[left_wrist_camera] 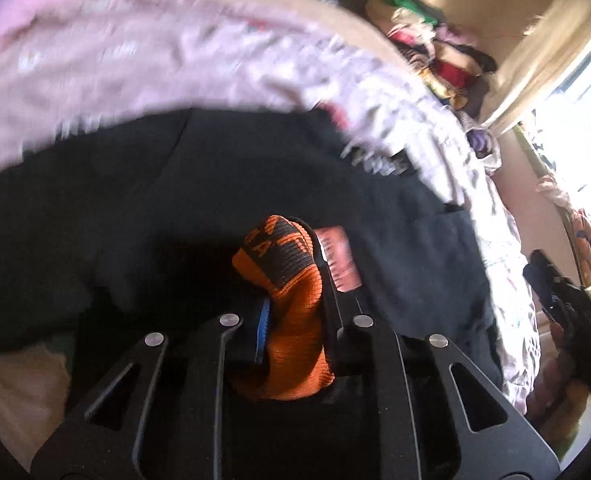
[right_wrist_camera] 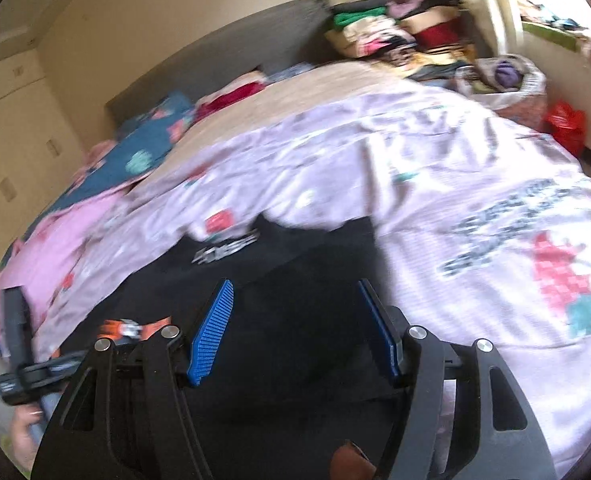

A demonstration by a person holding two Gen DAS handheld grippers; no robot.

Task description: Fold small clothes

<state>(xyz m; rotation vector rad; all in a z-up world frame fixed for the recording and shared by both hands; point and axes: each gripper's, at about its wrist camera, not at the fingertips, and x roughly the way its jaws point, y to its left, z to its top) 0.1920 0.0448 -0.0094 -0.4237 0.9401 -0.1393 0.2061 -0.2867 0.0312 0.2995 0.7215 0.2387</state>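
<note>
We see an orange and black knit garment (left_wrist_camera: 283, 308) clamped between the fingers of the left gripper (left_wrist_camera: 295, 280), bunched into a thick roll that fills the gap between the blue pad and the opposite finger. It hangs just over a black garment (left_wrist_camera: 175, 208) spread flat on the bed. From the right wrist view the orange piece (right_wrist_camera: 129, 330) shows at the left, beside that gripper. The right gripper (right_wrist_camera: 295, 320) has its jaws wide apart, nothing between the blue pads (right_wrist_camera: 211, 332), poised over the black garment (right_wrist_camera: 295, 280). A pale pink printed cover (right_wrist_camera: 435, 184) lies under the black cloth. At the far side of the bed a white basket (right_wrist_camera: 531, 80) holds purple cloth, near a heap of folded clothes (right_wrist_camera: 395, 28).
</note>
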